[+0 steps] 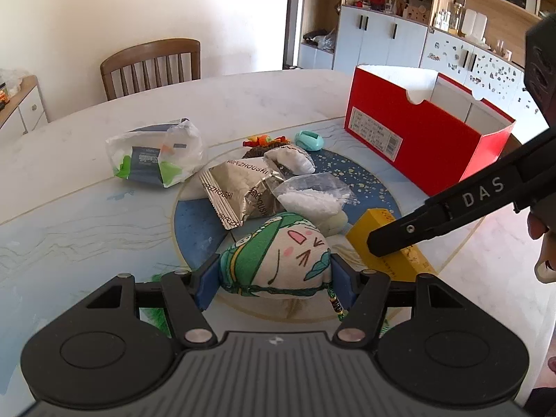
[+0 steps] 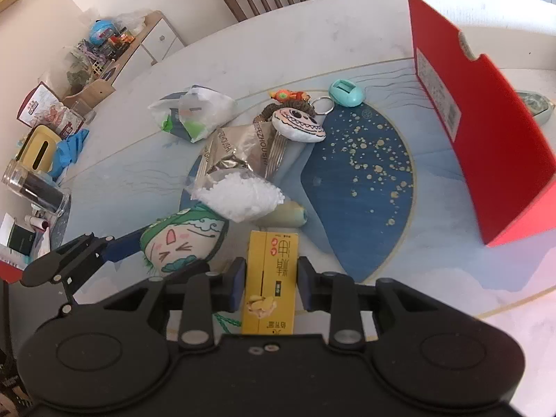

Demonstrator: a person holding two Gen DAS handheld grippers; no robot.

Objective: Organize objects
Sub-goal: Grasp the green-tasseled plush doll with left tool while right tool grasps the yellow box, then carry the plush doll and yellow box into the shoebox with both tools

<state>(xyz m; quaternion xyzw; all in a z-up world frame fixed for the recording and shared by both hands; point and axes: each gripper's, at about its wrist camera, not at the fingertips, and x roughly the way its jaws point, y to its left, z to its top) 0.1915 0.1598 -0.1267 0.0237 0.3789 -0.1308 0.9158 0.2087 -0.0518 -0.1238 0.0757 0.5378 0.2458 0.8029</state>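
My left gripper (image 1: 274,283) has its blue pads on both sides of a green and cream cartoon plush (image 1: 278,259), which lies on the table; it also shows in the right wrist view (image 2: 184,243). My right gripper (image 2: 269,283) has its pads against both sides of a yellow carton (image 2: 271,278), seen in the left wrist view (image 1: 385,239) under the right finger. A silver snack packet (image 1: 236,187), a bag of white granules (image 2: 239,196), a face keychain plush (image 2: 299,125) and a teal oval item (image 2: 347,93) lie in a pile beyond.
An open red box (image 1: 417,139) stands at the right on the round table (image 1: 69,208). A plastic bag with packets (image 1: 156,153) lies at the left. A wooden chair (image 1: 153,66) stands behind the table. A cluttered side cabinet (image 2: 87,62) is at far left.
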